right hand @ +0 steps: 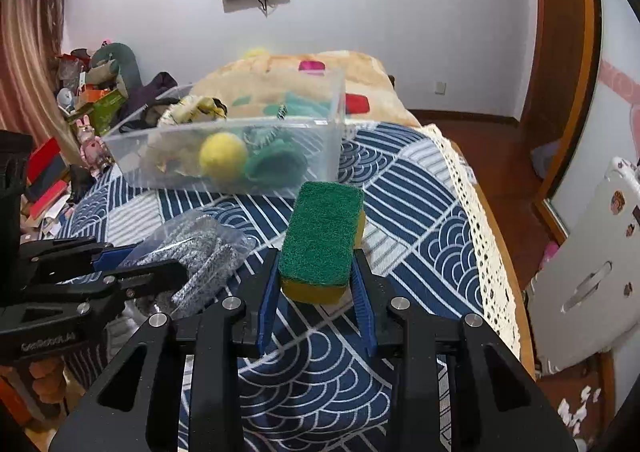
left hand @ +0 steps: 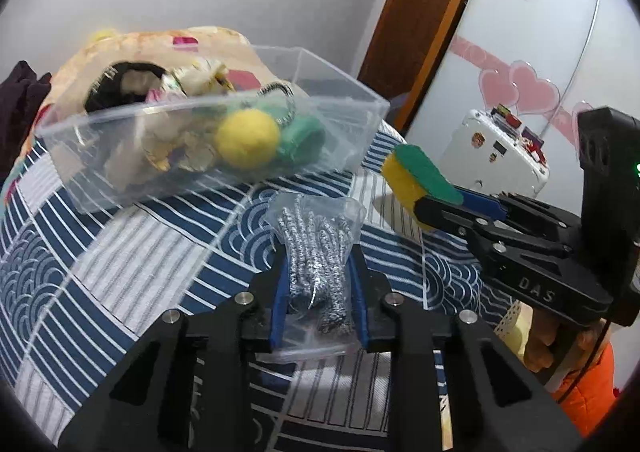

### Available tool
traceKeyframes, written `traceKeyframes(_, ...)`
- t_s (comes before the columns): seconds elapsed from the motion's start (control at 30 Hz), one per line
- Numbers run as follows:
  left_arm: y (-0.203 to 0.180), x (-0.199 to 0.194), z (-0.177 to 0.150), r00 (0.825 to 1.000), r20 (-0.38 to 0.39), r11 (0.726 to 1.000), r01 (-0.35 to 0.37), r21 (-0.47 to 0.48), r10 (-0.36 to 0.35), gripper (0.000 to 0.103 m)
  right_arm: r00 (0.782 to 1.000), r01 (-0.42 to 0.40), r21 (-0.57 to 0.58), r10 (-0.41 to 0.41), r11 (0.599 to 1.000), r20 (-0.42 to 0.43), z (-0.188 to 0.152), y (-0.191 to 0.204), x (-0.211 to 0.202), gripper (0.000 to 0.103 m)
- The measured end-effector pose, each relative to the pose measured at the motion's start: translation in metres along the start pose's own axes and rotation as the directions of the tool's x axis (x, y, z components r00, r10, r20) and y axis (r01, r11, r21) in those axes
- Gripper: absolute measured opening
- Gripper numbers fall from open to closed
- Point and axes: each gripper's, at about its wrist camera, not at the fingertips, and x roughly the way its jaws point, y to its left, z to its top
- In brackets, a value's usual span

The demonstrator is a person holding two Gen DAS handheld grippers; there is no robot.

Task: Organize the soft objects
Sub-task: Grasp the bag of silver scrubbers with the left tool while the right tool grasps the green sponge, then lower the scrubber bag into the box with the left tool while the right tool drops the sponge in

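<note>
My left gripper (left hand: 318,276) is shut on a clear bag of silver steel-wool scourers (left hand: 316,252), held above the bed; the bag also shows in the right wrist view (right hand: 196,252). My right gripper (right hand: 316,280) is shut on a green-and-yellow sponge (right hand: 322,240), green side up; the sponge also shows in the left wrist view (left hand: 420,179). A clear plastic bin (left hand: 352,131) (right hand: 332,147) stands ahead on the bed. It holds a yellow ball (left hand: 247,137) (right hand: 222,155), a green item (left hand: 300,139) (right hand: 276,167) and other soft things.
The bed has a blue-and-white patterned cover (left hand: 120,272) (right hand: 420,232) with a folded peach blanket (right hand: 360,71) behind the bin. A white suitcase (left hand: 500,155) (right hand: 592,272) stands on the floor to the right. Clutter (right hand: 92,99) lies left of the bed.
</note>
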Motion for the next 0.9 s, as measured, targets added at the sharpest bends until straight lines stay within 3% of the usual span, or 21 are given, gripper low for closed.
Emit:
traceKeyframes(0.27, 0.009, -0.026, 0.03, 0.993, 0.106, 0.998, -0.057, 0.019, 0.055, 0.027, 0.998, -0.007, -0.014, 0.008, 1.0, 0.066, 0.02, 0.007, -0.012, 0.031)
traceKeyframes(0.57, 0.021, -0.038, 0.077, 0.967, 0.223, 0.992, -0.13, 0.005, 0.125, 0.027, 0.986, -0.005, -0.047, 0.013, 0.999, 0.169, 0.057, 0.013, -0.013, 0.031)
traceKeyframes(0.9, 0.033, -0.006, 0.112, 0.964, 0.211, 0.987, -0.16, -0.036, 0.164, 0.027, 0.982, -0.015, -0.067, 0.027, 0.998, 0.187, 0.083, 0.024, 0.009, 0.031)
